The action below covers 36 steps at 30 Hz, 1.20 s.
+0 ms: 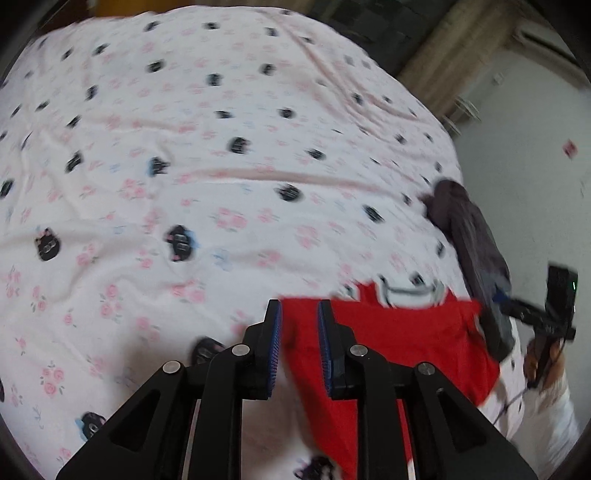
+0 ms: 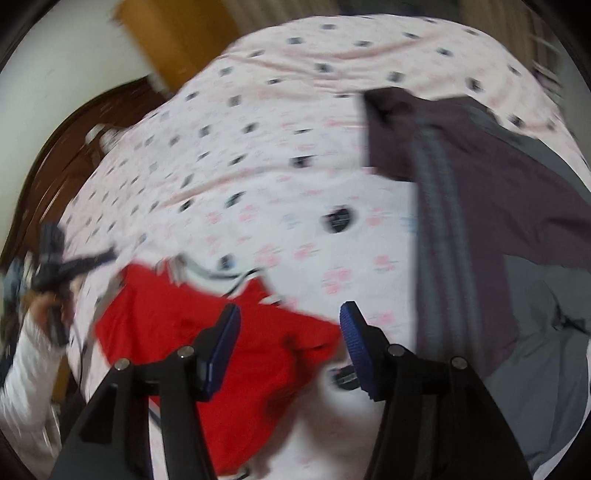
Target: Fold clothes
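A red garment with a white and grey collar (image 1: 399, 332) lies rumpled on the bed's pink patterned sheet (image 1: 221, 147). My left gripper (image 1: 299, 310) hovers over its left part, jaws open a little and holding nothing. In the right wrist view the red garment (image 2: 236, 354) lies below my right gripper (image 2: 290, 314), which is wide open and empty. The left gripper and the hand holding it (image 2: 51, 266) show at the far left of that view. Both views are motion-blurred.
A dark maroon and grey garment (image 2: 491, 206) lies on the bed's right side, also in the left wrist view (image 1: 472, 251). A wooden headboard (image 2: 55, 155) and an orange-brown door (image 2: 177, 33) stand at the left. The right gripper (image 1: 550, 314) shows at the bed's edge.
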Tool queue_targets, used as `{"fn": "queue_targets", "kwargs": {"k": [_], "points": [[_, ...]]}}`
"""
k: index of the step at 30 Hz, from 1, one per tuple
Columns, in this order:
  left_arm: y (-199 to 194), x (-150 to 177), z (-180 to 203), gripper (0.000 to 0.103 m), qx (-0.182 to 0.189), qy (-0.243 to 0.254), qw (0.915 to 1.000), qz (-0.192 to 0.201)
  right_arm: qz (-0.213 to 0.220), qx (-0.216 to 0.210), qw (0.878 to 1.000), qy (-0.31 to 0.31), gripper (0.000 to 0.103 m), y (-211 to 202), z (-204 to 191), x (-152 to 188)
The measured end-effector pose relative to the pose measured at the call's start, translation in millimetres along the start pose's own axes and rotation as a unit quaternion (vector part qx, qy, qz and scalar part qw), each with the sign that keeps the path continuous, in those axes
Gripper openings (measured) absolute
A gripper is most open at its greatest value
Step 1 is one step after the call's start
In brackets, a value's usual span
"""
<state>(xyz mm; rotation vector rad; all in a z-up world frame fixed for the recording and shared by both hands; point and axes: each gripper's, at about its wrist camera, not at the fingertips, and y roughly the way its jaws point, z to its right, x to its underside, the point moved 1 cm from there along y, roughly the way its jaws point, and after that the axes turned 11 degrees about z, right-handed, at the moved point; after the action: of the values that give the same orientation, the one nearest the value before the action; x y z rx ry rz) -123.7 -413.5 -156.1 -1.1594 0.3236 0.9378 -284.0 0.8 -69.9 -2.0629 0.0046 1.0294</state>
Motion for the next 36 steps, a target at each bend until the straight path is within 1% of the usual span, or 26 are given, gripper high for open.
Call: {"fn": "queue_targets", "kwargs": {"k": [1, 3, 4, 5, 7, 9, 12, 14, 19, 24, 30, 36], "points": [[-1, 6, 13, 0.017, 0.010, 0.023, 0.9997, -0.007, -0.005, -0.008, 1.000, -0.015, 0.058, 2, -10, 5], [3, 19, 35, 0.017, 0.028, 0.053, 0.9979, -0.025, -0.015, -0.020, 0.999, -0.047, 0.056, 8, -30, 16], [5, 26, 46, 0.017, 0.039, 0.066, 0.9964, -0.036, -0.019, -0.026, 0.997, -0.064, 0.053, 10, -40, 21], [9, 32, 56, 0.017, 0.049, 0.075, 0.9949, -0.046, -0.026, -0.032, 0.996, -0.077, 0.048, 14, -49, 27], [20, 44, 73, 0.017, 0.065, 0.092, 0.9914, -0.067, -0.045, -0.045, 0.993, -0.094, 0.043, 26, -64, 39], [31, 55, 87, 0.017, 0.079, 0.107, 0.9873, -0.088, -0.061, -0.052, 0.991, -0.105, 0.040, 37, -72, 47], [47, 63, 98, 0.017, 0.079, 0.119, 0.9839, -0.107, -0.083, -0.058, 0.988, -0.115, 0.039, 54, -81, 56], [52, 63, 97, 0.017, 0.079, 0.116, 0.9841, -0.109, -0.095, -0.061, 0.986, -0.121, 0.039, 64, -85, 61], [60, 59, 94, 0.017, 0.077, 0.110, 0.9847, -0.111, -0.100, -0.061, 0.986, -0.121, 0.039, 75, -82, 52], [63, 57, 91, 0.017, 0.076, 0.109, 0.9848, -0.112, -0.105, -0.061, 0.986, -0.114, 0.039, 87, -74, 30], [64, 56, 89, 0.017, 0.075, 0.109, 0.9848, -0.113, -0.103, -0.046, 0.989, -0.099, 0.039, 101, -60, -2], [67, 55, 89, 0.017, 0.073, 0.106, 0.9853, -0.112, -0.109, -0.029, 0.989, -0.097, 0.039, 117, -53, -11]]}}
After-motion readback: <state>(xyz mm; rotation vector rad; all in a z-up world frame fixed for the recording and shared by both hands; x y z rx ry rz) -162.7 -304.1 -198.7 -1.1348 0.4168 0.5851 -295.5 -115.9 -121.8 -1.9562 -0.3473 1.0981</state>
